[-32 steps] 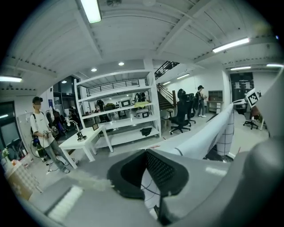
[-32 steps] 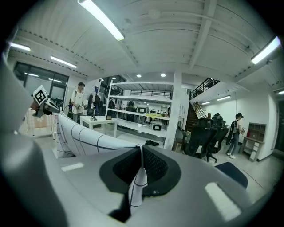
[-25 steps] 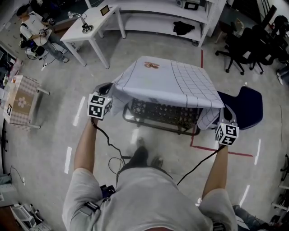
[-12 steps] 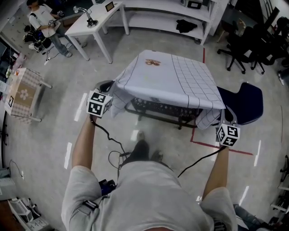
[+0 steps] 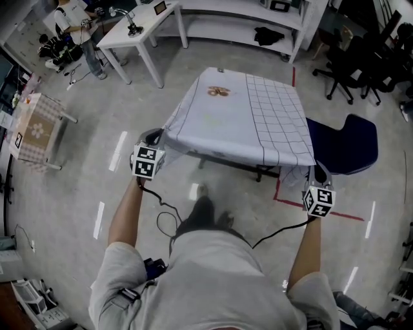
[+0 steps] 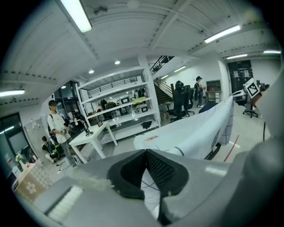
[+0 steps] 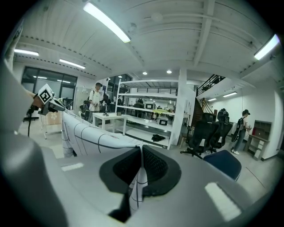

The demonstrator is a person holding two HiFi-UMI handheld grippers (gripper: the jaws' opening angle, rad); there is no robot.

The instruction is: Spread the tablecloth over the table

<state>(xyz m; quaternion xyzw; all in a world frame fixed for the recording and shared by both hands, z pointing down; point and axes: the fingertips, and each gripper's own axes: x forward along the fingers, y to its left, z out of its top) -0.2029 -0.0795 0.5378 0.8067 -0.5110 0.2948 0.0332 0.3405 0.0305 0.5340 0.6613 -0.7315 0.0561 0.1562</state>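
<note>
A white tablecloth [image 5: 239, 119], with grid lines on its right part and a small flower print near its far edge, lies stretched over the table; only a dark leg [image 5: 261, 171] shows below. My left gripper [image 5: 158, 137] is shut on the cloth's near left corner. My right gripper [image 5: 315, 169] is shut on the near right corner, which hangs in a fold. In the left gripper view the cloth [image 6: 191, 135] runs from the closed left gripper [image 6: 145, 170] towards the right. In the right gripper view a pinched strip of cloth [image 7: 95, 135] leads away to the left from the right gripper [image 7: 140, 170].
A dark blue chair [image 5: 345, 145] stands close to the table's right side, with black office chairs [image 5: 361, 64] behind it. A white desk [image 5: 139, 29] and shelving [image 5: 239, 19] stand at the back. A small checked-cloth table [image 5: 35, 129] is far left. Cables [image 5: 164, 219] trail on the floor.
Both grippers have sunk and come nearer to me with the cloth's corners. The near edge hangs lower and hides the dark mesh under the table top.
</note>
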